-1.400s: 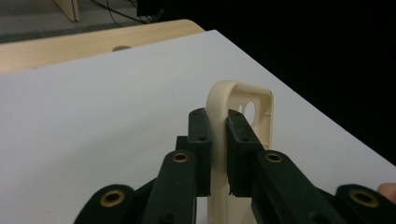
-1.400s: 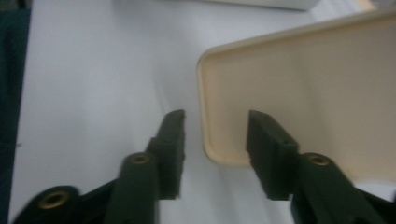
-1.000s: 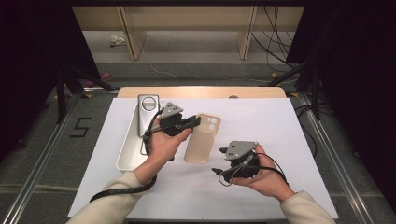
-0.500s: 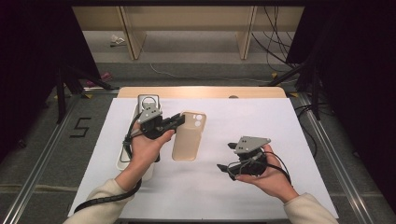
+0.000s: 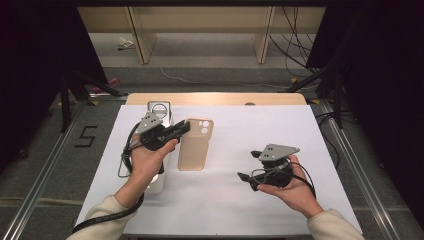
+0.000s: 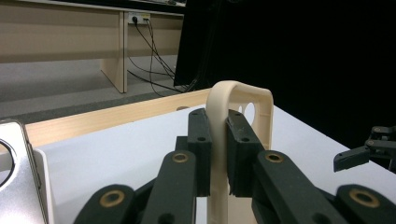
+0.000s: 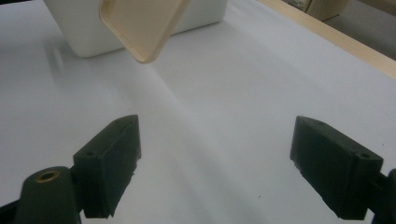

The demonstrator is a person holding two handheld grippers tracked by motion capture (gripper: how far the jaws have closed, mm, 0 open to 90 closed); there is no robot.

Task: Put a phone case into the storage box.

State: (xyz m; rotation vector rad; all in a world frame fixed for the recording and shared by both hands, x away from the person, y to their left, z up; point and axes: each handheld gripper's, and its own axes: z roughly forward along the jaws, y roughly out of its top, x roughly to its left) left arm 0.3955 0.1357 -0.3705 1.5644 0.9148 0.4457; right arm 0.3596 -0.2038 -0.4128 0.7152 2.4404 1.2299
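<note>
A beige phone case (image 5: 196, 150) hangs just above the white table, and my left gripper (image 5: 183, 129) is shut on its long left edge near the camera cut-out. In the left gripper view the case's rim (image 6: 218, 107) stands clamped between the two jaws of that gripper (image 6: 218, 158). My right gripper (image 5: 246, 179) is held low at the right, apart from the case, its jaws wide open over bare table. The right gripper view shows that open gripper (image 7: 215, 168) with nothing in it and the case's lower corner (image 7: 140, 28) ahead.
A long white tray (image 5: 156, 181) lies at the left under my left hand, with a silver phone (image 5: 159, 109) at its far end. The tray's wall (image 7: 88, 32) stands behind the case. The table's wooden far edge (image 5: 215, 98) runs behind the white sheet (image 5: 260, 130).
My left gripper has carried the case to the left, closer to the tray. The right gripper has let go and drawn back to the right and toward the person.
</note>
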